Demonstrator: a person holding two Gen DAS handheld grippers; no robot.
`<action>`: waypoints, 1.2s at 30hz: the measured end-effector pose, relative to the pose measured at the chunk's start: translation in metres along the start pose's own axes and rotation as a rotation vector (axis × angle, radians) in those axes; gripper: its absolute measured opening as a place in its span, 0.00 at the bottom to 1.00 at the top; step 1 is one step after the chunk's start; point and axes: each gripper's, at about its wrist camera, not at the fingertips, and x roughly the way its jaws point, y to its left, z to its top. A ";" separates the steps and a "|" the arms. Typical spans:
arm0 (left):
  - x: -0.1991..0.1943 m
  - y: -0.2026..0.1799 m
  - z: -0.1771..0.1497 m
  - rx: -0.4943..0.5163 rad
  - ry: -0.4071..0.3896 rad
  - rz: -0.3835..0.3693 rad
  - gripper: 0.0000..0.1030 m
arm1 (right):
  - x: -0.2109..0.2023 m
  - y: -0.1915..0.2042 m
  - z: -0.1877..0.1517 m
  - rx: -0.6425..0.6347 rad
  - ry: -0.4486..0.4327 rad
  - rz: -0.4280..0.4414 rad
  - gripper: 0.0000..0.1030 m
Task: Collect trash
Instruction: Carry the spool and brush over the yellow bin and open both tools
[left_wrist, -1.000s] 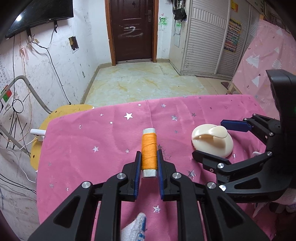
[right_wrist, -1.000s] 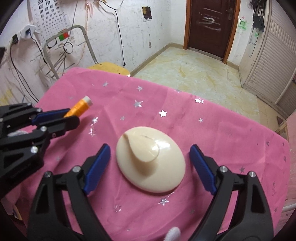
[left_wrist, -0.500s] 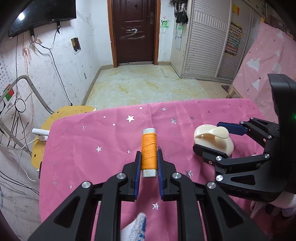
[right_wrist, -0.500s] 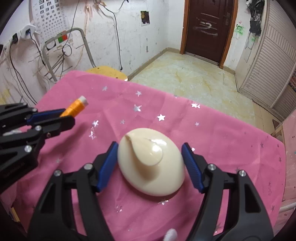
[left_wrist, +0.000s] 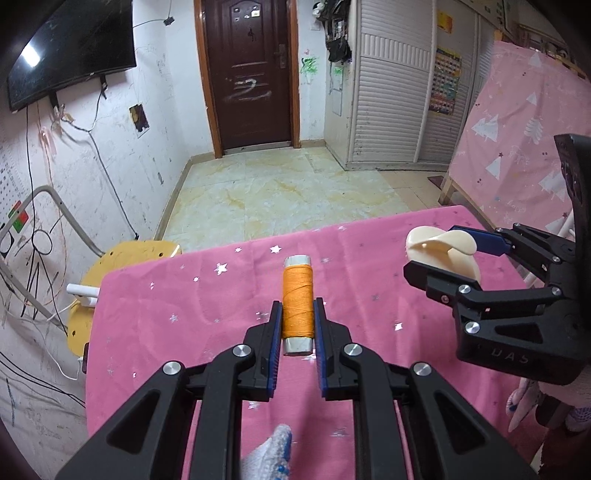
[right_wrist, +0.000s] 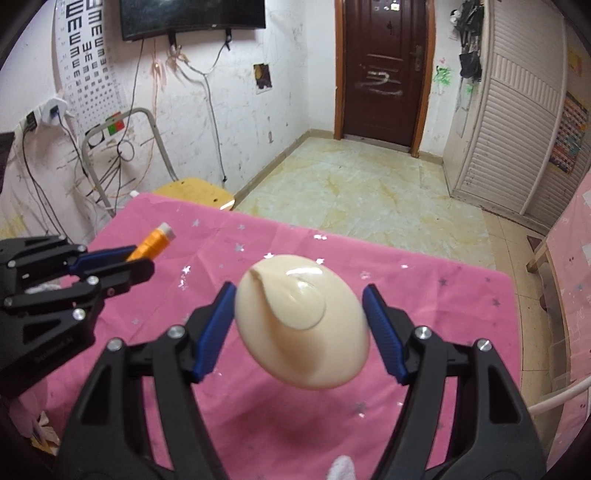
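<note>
Two claws, one orange thread spool (left_wrist: 297, 295), one cream hook (right_wrist: 301, 323)

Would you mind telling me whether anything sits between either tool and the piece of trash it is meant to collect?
Nothing does. The left tool is already shut on the orange thread spool, and the right tool grips the cream plastic dome on both sides. Both items are held above the pink cloth. No bin is in view.

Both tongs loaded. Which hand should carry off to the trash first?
Left, probably. The left tongs clamp the orange thread spool squarely between the pads. The right tongs hold the wide cream dome hook only by its edges, tilted. No bin in view.
</note>
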 end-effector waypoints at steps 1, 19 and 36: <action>-0.002 -0.005 0.001 0.007 -0.004 -0.004 0.08 | -0.006 -0.004 -0.001 0.008 -0.010 -0.005 0.65; -0.029 -0.125 0.012 0.152 -0.045 -0.070 0.08 | -0.099 -0.090 -0.043 0.167 -0.156 -0.099 0.66; -0.031 -0.251 0.009 0.316 -0.046 -0.152 0.08 | -0.161 -0.192 -0.112 0.354 -0.224 -0.201 0.66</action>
